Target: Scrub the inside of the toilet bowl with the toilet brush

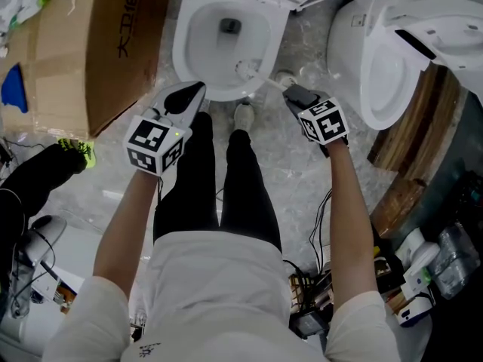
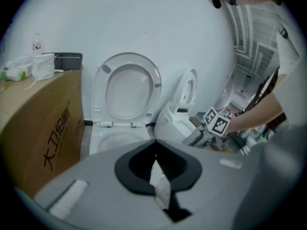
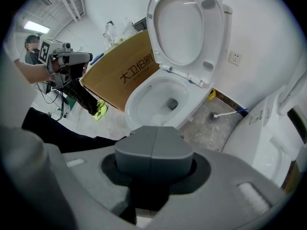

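While the left gripper (image 1: 198,89) and the right gripper (image 1: 290,90) are hanging in front of the toilet bowl (image 1: 181,51), jaws pressed together and holding nothing, the toilet brush (image 3: 225,114) is lying on the floor beside the toilet bowl. Reaching with shut jaws is probably risking bumping it farther away.

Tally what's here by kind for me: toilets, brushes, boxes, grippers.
Toilets: 2, open toilet, side toilet
Brushes: 2, bowl brush, floor brush
Boxes: 1, box
Grippers: 2, left gripper, right gripper
Total: 7
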Demonstrator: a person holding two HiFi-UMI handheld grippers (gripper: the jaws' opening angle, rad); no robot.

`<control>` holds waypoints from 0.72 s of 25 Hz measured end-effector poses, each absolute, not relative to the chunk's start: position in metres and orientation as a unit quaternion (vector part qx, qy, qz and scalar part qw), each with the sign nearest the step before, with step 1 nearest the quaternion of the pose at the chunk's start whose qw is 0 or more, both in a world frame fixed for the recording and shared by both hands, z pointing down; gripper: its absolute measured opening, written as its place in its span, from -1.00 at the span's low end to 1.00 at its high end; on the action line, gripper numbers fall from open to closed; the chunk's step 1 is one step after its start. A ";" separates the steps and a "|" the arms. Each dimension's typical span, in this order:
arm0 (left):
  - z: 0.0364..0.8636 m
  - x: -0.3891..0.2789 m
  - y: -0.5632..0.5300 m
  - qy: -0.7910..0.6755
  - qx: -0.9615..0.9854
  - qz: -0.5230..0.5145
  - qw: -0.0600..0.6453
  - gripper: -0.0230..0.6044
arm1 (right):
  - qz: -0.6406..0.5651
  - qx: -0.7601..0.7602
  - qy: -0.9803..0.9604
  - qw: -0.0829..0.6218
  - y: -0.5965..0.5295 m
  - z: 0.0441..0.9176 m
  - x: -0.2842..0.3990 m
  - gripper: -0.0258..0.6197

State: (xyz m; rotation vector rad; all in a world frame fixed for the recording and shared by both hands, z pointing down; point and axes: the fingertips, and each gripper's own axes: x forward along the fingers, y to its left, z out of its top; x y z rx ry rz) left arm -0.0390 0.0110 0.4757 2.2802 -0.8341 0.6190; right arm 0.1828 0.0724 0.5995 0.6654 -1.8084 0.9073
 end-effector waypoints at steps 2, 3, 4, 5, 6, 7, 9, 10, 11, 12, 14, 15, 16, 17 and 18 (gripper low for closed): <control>0.477 -0.039 0.010 -0.317 0.863 0.235 0.315 -0.97 | 0.369 0.272 -0.743 0.488 0.067 0.599 0.186 -0.46; 0.477 -0.038 0.010 -0.318 0.863 0.235 0.315 -0.97 | 0.367 0.272 -0.743 0.490 0.065 0.599 0.188 -0.46; 0.477 -0.038 0.009 -0.318 0.863 0.235 0.315 -0.97 | 0.365 0.272 -0.743 0.491 0.062 0.599 0.190 -0.46; 0.477 -0.039 0.008 -0.319 0.862 0.234 0.315 -0.97 | 0.363 0.272 -0.743 0.493 0.059 0.599 0.192 -0.46; 0.478 -0.040 0.007 -0.321 0.862 0.234 0.315 -0.97 | 0.361 0.272 -0.743 0.494 0.056 0.598 0.193 -0.46; 0.478 -0.041 0.006 -0.323 0.861 0.233 0.316 -0.97 | 0.358 0.271 -0.743 0.496 0.054 0.598 0.194 -0.46; 0.478 -0.042 0.004 -0.327 0.859 0.233 0.317 -0.97 | 0.353 0.269 -0.744 0.500 0.049 0.598 0.196 -0.46; 0.478 -0.042 0.003 -0.328 0.859 0.232 0.318 -0.97 | 0.351 0.269 -0.744 0.502 0.046 0.598 0.197 -0.46; 0.479 -0.042 0.002 -0.329 0.858 0.232 0.318 -0.97 | 0.348 0.268 -0.743 0.504 0.044 0.598 0.198 -0.46; 0.479 -0.043 0.002 -0.330 0.858 0.231 0.319 -0.97 | 0.346 0.268 -0.744 0.506 0.041 0.598 0.198 -0.46; 0.479 -0.042 0.001 -0.332 0.857 0.230 0.320 -0.97 | 0.341 0.266 -0.744 0.509 0.035 0.598 0.201 -0.46; 0.480 -0.042 0.000 -0.333 0.857 0.229 0.321 -0.97 | 0.338 0.266 -0.745 0.510 0.031 0.598 0.202 -0.46; 0.480 -0.042 0.000 -0.333 0.857 0.228 0.321 -0.97 | 0.336 0.265 -0.745 0.511 0.028 0.597 0.204 -0.46; 0.481 -0.042 0.000 -0.334 0.856 0.228 0.322 -0.97 | 0.333 0.264 -0.746 0.513 0.024 0.597 0.204 -0.46; 0.482 -0.043 0.000 -0.335 0.856 0.227 0.323 -0.97 | 0.329 0.263 -0.747 0.515 0.020 0.597 0.205 -0.46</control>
